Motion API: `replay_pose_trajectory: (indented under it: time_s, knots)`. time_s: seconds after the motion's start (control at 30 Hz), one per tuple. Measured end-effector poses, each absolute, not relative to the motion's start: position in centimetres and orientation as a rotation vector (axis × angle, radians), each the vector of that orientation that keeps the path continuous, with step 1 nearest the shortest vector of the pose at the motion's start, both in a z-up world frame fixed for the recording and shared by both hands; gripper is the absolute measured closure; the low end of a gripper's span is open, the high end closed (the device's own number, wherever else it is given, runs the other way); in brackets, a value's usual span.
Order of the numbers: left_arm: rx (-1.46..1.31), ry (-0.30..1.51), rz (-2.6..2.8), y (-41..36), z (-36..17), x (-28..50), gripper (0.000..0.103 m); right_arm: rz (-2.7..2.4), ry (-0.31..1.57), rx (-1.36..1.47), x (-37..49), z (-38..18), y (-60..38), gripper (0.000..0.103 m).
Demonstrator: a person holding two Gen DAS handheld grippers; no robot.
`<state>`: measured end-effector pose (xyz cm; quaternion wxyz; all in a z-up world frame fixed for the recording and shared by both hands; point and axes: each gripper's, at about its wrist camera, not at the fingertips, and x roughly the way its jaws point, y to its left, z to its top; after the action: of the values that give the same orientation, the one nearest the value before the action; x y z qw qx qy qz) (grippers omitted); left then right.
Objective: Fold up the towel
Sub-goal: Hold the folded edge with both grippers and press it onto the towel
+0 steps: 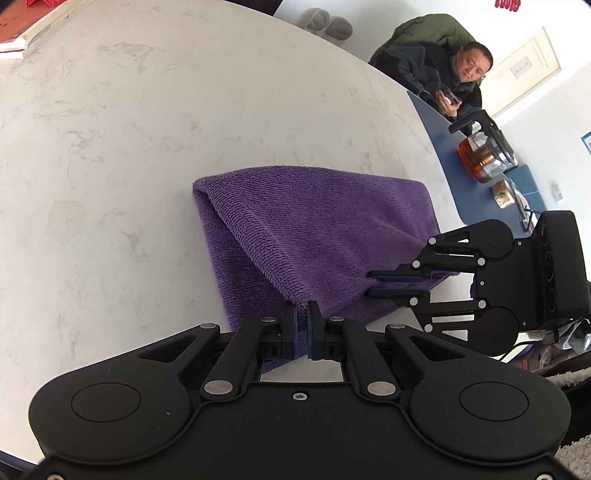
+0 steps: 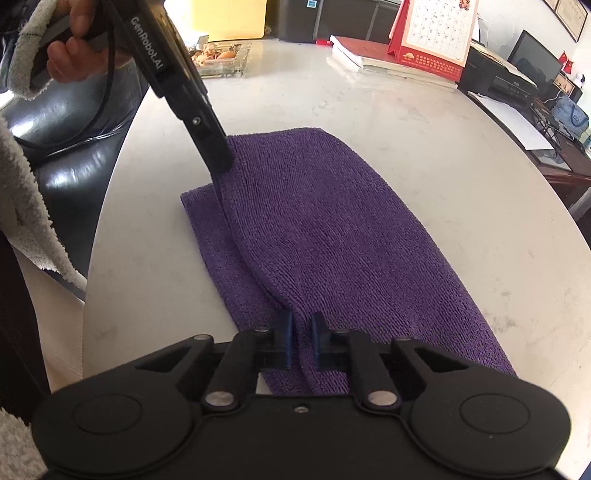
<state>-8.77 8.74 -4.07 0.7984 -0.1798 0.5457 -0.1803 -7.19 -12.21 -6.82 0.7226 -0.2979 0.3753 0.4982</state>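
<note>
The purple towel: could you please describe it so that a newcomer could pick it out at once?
Start at the pale marbled round table. Near its front edge lies the purple ribbed microfibre towel, folded over, with the left gripper and right gripper each pinching a corner. It is the only cloth on the table.

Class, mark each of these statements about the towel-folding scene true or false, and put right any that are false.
1. The towel is purple. True.
2. The left hand-held gripper stands wide open above the towel. False: it is shut on a towel edge.
3. The right hand-held gripper grips the towel. True.
4. The towel lies on a white marbled table. True.
5. The towel is rolled into a tight tube. False: it is doubled over, the top layer lifted.
6. A calendar lies on the towel. False: it stands apart, far across the table.
</note>
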Motion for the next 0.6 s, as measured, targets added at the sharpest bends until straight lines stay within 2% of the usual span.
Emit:
replay_pose_trajectory:
  time_s: [0.33, 0.6]
  knots:
    - [-0.45, 1.123, -0.391, 10.2, -2.5, -9.5, 0.099, 1.116, 0.786, -0.634, -7.9, -3.6, -13.7, 0.099]
    - [-0.455, 1.221, -0.383, 9.7, -5.6, -10.0, 0.099, 1.147, 0.837, -0.683, -8.2, -6.1, -13.3, 0.099]
